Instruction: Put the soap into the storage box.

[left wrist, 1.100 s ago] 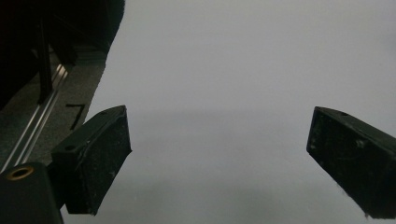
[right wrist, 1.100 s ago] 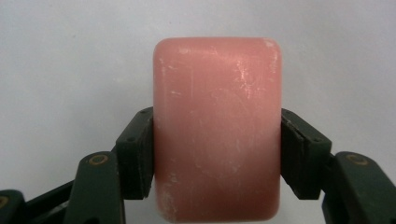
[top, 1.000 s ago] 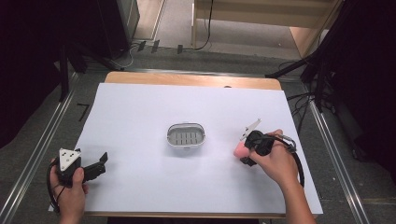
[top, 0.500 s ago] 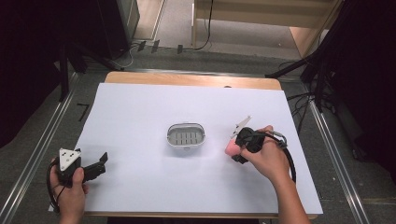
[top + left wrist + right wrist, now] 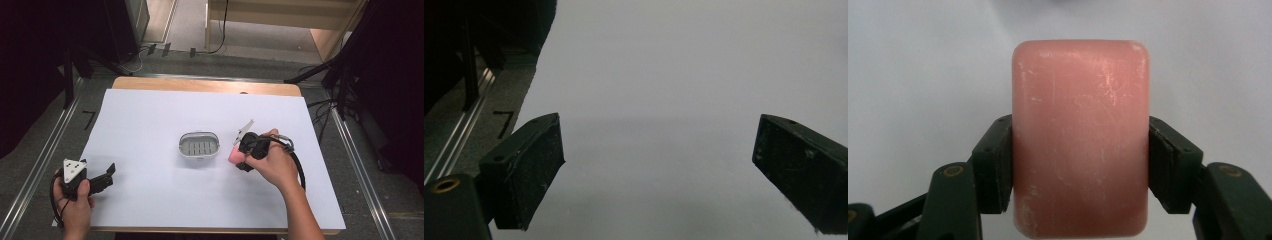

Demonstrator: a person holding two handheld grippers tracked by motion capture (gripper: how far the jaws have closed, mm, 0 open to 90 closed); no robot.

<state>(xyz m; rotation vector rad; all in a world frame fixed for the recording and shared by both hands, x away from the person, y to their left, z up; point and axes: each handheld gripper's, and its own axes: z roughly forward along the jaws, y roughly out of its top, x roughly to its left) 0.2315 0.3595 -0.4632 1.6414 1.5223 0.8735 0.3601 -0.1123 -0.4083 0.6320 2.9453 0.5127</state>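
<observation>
A pink bar of soap (image 5: 1080,135) is clamped between the jaws of my right gripper (image 5: 1080,167), which is shut on it. In the high view the right gripper (image 5: 240,155) carries the soap (image 5: 234,154) just right of a small grey oval soap dish (image 5: 199,144) at the middle of the white table (image 5: 150,115). The soap sits close to the dish's right rim. My left gripper (image 5: 102,177) rests near the table's front left corner, open, its black pads (image 5: 531,172) wide apart over bare white surface.
A wooden strip (image 5: 205,85) runs along the table's far edge. Metal rails (image 5: 40,165) flank the table on both sides. Dark curtains and cables lie beyond the table, on a grey floor (image 5: 65,135) marked with a black 7.
My right gripper has carried the pink soap leftward, closer to the soap dish. The left gripper has stayed where it was.
</observation>
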